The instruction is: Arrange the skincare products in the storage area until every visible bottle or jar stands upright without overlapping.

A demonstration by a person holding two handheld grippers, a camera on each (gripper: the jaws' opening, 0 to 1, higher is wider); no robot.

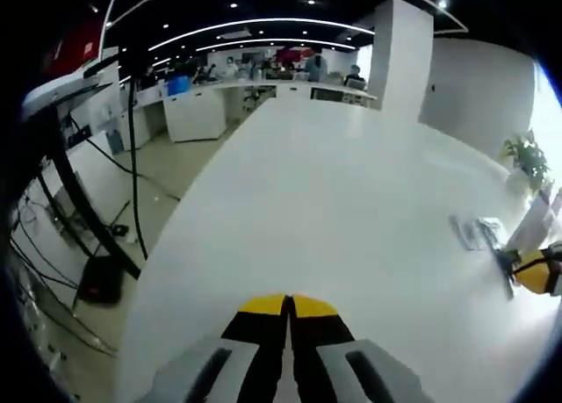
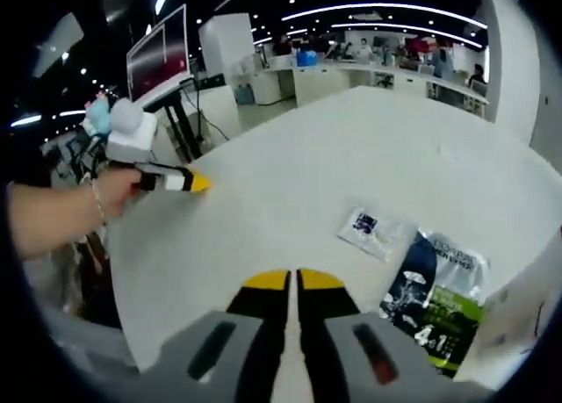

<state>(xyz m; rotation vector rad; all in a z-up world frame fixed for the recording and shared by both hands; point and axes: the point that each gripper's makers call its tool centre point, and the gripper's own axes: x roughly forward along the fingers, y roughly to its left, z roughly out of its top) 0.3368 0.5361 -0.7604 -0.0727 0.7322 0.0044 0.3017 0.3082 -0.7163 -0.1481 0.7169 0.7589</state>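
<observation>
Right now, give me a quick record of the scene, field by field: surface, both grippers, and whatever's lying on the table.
surface: white table
left gripper: jaws shut, empty, over bare table
right gripper: jaws shut, empty
sachet: small, clear and white, flat on the table
pouch: dark with green and white print, lying flat beside the sachet
upright bottles or jars: none visible
hand: holds the left gripper

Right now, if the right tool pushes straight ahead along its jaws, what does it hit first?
Probably nothing soon. The right tool is shut and points over bare white table. The small sachet and the green-and-white packet lie off to its right, apparently clear of that line, though depth is uncertain.
</observation>
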